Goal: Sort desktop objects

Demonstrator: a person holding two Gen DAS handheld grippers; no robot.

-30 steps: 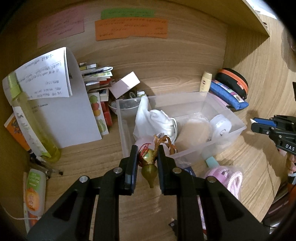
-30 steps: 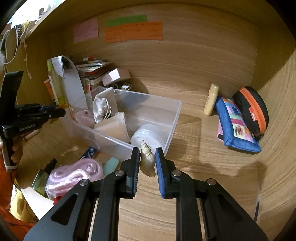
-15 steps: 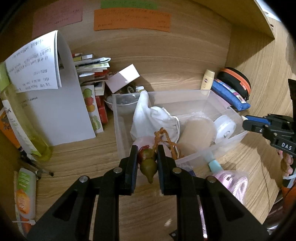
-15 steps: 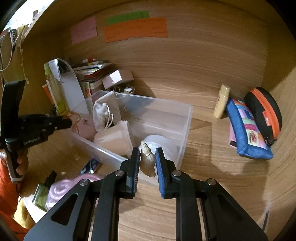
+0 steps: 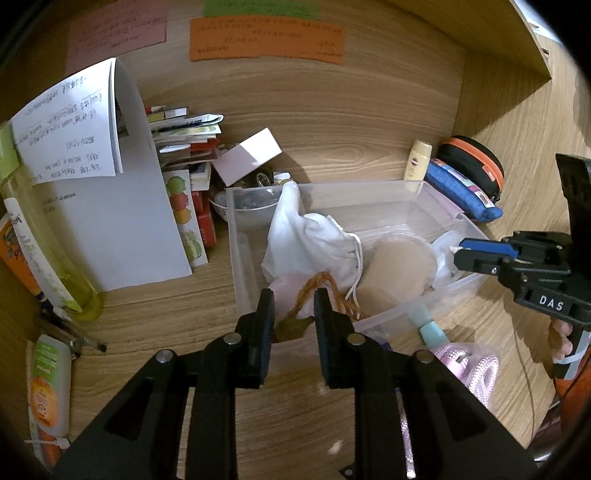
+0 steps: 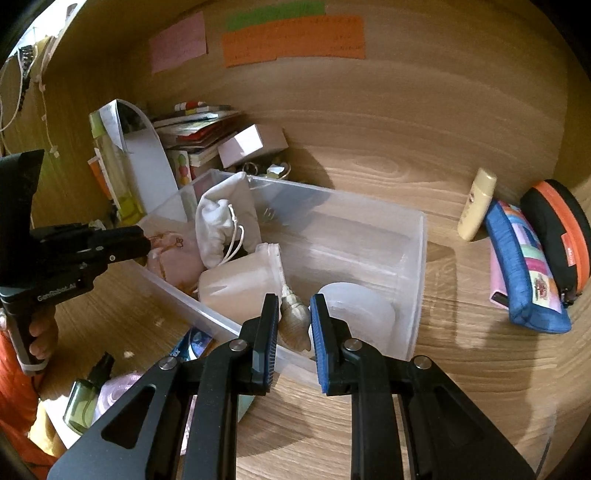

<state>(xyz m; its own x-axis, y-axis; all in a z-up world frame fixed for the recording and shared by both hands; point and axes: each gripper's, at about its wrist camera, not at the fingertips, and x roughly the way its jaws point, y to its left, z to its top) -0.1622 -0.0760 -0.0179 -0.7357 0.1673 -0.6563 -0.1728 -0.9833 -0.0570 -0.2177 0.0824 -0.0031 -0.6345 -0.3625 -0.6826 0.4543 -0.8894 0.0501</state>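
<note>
Right wrist view: clear plastic bin (image 6: pixel 413 258) fills centre frame; right gripper (image 6: pixel 293 325) pinches a tan seashell (image 6: pixel 295 321) over its 6 o'clock rim. Left gripper (image 5: pixel 291 317), spread, hovers above a gourd charm (image 5: pixel 291 326). Likely next: release shell inside.

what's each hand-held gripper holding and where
Right hand-held gripper pinches the seashell across its wide body. Left hand-held gripper appears open, the gourd charm loose between its fingers.

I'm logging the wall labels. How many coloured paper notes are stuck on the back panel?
3: pink note at left, green note top centre, orange note just below it. Others may be out of frame.
</note>
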